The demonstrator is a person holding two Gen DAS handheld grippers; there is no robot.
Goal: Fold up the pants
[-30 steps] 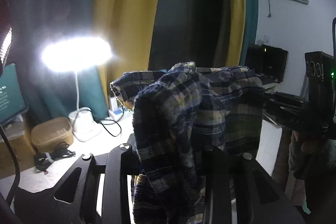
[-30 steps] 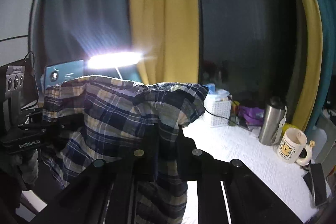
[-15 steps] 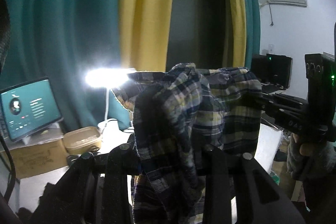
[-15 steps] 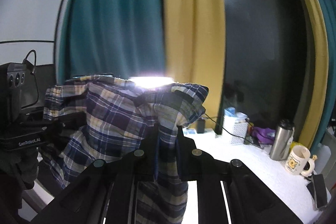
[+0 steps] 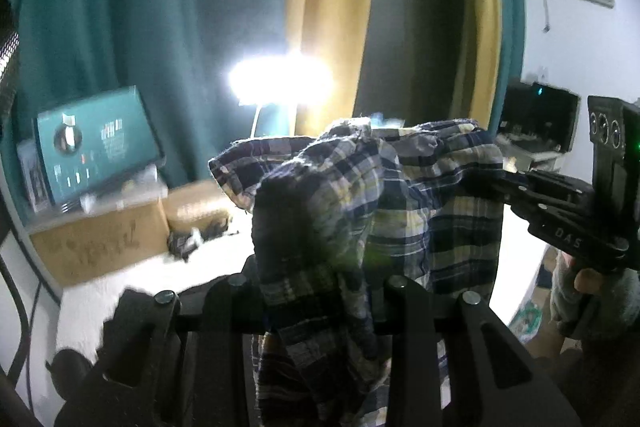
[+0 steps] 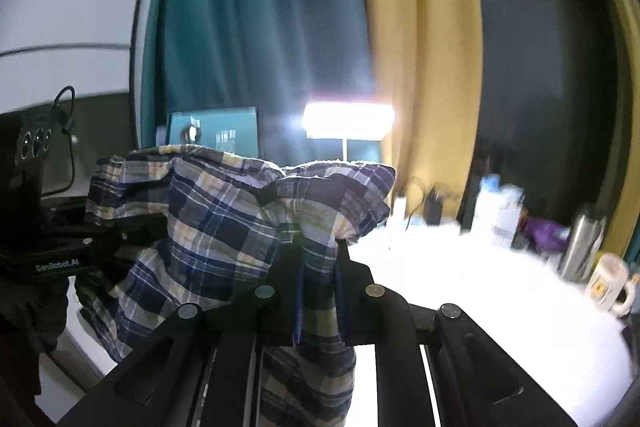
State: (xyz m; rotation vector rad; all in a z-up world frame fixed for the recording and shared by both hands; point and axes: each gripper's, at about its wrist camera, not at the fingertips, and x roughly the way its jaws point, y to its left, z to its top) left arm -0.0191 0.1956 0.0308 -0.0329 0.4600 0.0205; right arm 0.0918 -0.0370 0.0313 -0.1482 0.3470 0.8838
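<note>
- The left gripper [image 5: 320, 287] is pointing slightly downward, its jaws clenching a bunched fold of the plaid pants [image 5: 360, 211].
- The right gripper [image 6: 318, 267] is pointing slightly downward too, pinching the pants [image 6: 224, 223] tightly.
- In the left wrist view, the right gripper [image 5: 504, 187] is at 3 o'clock.
- The pants are hanging above the white table [image 6: 460, 287], long axis stretching sideways between both grippers, cloth drooping toward 6 o'clock.

We read "GenRobot.AI" on the left gripper [image 6: 116, 227] body, left of the right claw. Letters "DAS" stood on the right gripper [image 5: 492, 183] arm, right of the left claw. The lit screen [image 5: 94, 147] text was illegible.
</note>
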